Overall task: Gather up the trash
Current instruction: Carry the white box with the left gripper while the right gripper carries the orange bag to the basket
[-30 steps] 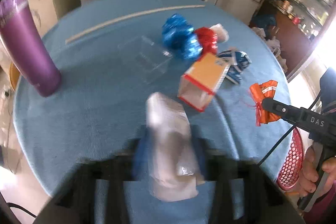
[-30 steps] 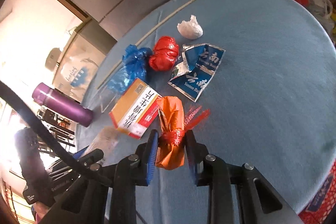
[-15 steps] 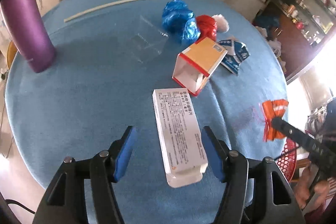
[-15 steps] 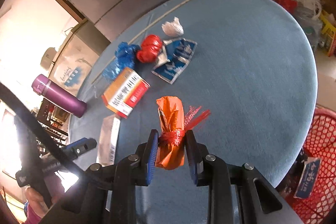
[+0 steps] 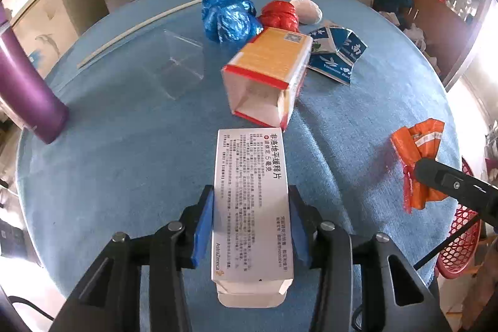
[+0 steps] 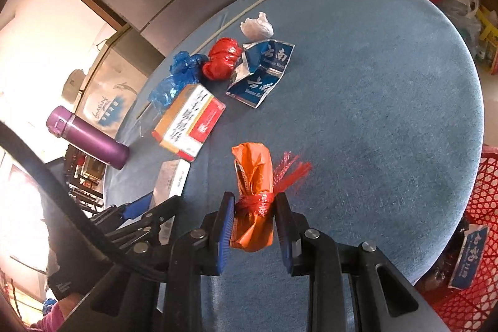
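Left hand-held gripper [image 5: 251,226]: its jaws have just been closing around a long white printed medicine carton [image 5: 251,204] lying flat on the round blue-covered desk [image 5: 124,151]; the blue pads [image 5: 204,227] sit at both long sides, but whether they press on it cannot be told.

Right hand-held gripper [image 6: 253,224]: clamped on an orange plastic bag tied with red mesh [image 6: 253,189], held above the desk near the edge.

A red mesh basket [image 6: 473,207] stands off the desk's right edge.

An orange-and-white open carton [image 5: 267,77], a crumpled blue bag [image 5: 228,16], a red bag [image 5: 280,16] and a torn blue wrapper [image 5: 334,55] lie clustered further back.

A purple flask [image 5: 28,95] stands at left.
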{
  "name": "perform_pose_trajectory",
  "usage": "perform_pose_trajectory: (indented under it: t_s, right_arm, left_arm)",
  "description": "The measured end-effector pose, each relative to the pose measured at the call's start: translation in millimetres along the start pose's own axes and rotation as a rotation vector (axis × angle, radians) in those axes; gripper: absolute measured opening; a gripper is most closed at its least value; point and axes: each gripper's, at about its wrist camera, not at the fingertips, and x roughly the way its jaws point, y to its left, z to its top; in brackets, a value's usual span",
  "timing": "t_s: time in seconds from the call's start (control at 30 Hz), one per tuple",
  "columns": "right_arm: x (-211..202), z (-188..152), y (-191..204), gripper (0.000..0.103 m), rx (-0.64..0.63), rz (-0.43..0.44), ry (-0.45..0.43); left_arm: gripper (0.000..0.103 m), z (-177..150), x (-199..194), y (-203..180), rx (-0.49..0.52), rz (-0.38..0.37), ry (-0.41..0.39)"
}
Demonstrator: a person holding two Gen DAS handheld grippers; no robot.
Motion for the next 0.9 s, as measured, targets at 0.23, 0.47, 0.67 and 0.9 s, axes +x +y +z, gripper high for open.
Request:
perform_pose_trajectory:
  t_s: [0.23, 0.47, 0.67, 0.9]
  right_arm:
    - [-16, -1, 13, 0.028, -0.074, -0.027, -0.057]
    - [-39, -6, 22, 0.028, -0.124, -0.034, -0.098]
    - [-60, -11, 23, 0.028, -0.129, -0.023, -0.122]
    - [-75, -20, 19, 0.028, -0.131, -0.03, -0.129]
  left_arm:
    - [0.047, -1, -40, -11, 0.074, 0.071, -0.115]
    - [0.047, 10, -80, -24, 0.131, 0.099, -0.221]
    - [0.047, 11, -102, -39, 0.187, 0.102, -0.275]
    - [0.047, 13, -107, -51, 0.217, 0.099, -0.286]
